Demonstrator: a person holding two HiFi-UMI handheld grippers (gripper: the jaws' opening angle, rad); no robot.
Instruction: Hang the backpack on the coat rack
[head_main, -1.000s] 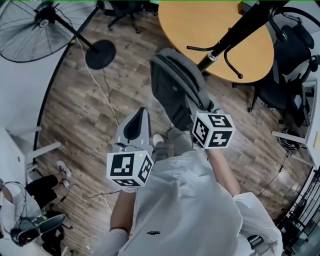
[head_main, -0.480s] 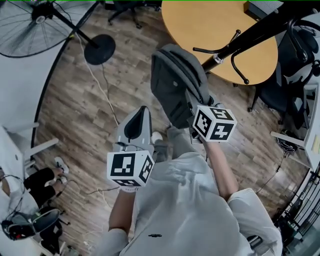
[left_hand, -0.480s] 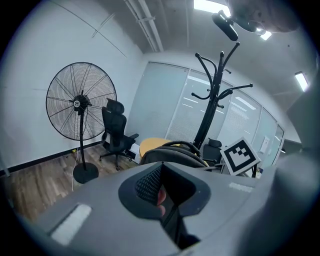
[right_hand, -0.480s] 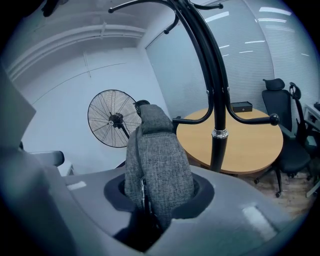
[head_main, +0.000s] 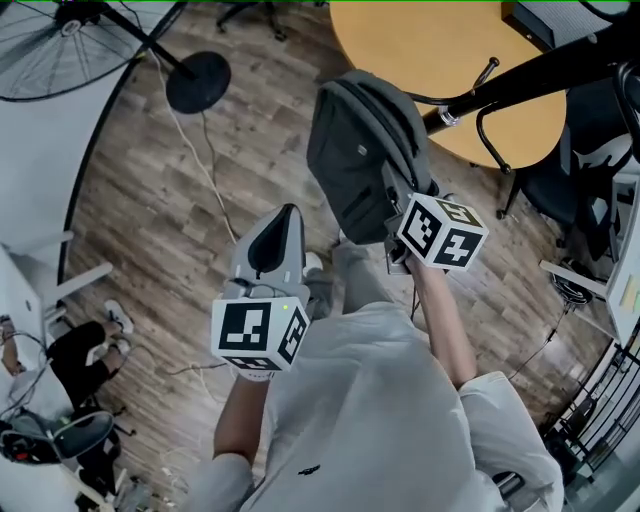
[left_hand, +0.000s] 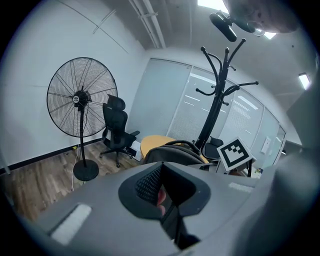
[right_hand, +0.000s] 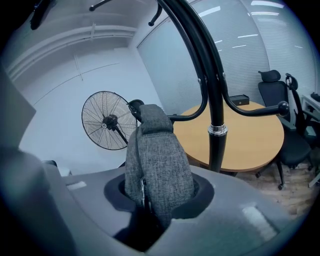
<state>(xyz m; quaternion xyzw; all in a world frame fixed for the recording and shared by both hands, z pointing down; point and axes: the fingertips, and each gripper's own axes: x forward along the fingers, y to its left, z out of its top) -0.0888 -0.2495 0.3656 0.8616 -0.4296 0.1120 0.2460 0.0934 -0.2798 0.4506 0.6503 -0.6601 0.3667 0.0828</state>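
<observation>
The grey backpack (head_main: 360, 150) hangs in the air in front of me, with my right gripper (head_main: 402, 215) shut on its fabric strap (right_hand: 157, 165). In the right gripper view the strap rises out of the jaws' recess, and the rack's black pole (right_hand: 216, 100) stands just behind it. The coat rack (head_main: 540, 75) crosses the upper right of the head view, and its curved hooks (head_main: 490, 130) lie just right of the backpack. My left gripper (head_main: 285, 215) is lower left of the backpack and apart from it, shut with nothing in it. From that gripper the backpack's top (left_hand: 175, 154) and the rack (left_hand: 212, 105) show ahead.
A round wooden table (head_main: 440, 70) stands behind the rack. Black office chairs (head_main: 590, 150) are at the right. A standing fan (head_main: 60, 40) with a round base (head_main: 198, 82) and a floor cable (head_main: 200, 170) is at the left. A seated person (head_main: 80, 350) is at lower left.
My right gripper and the backpack have shifted a little up and right in the picture, closer to the rack's hooks. The left gripper has hardly moved.
</observation>
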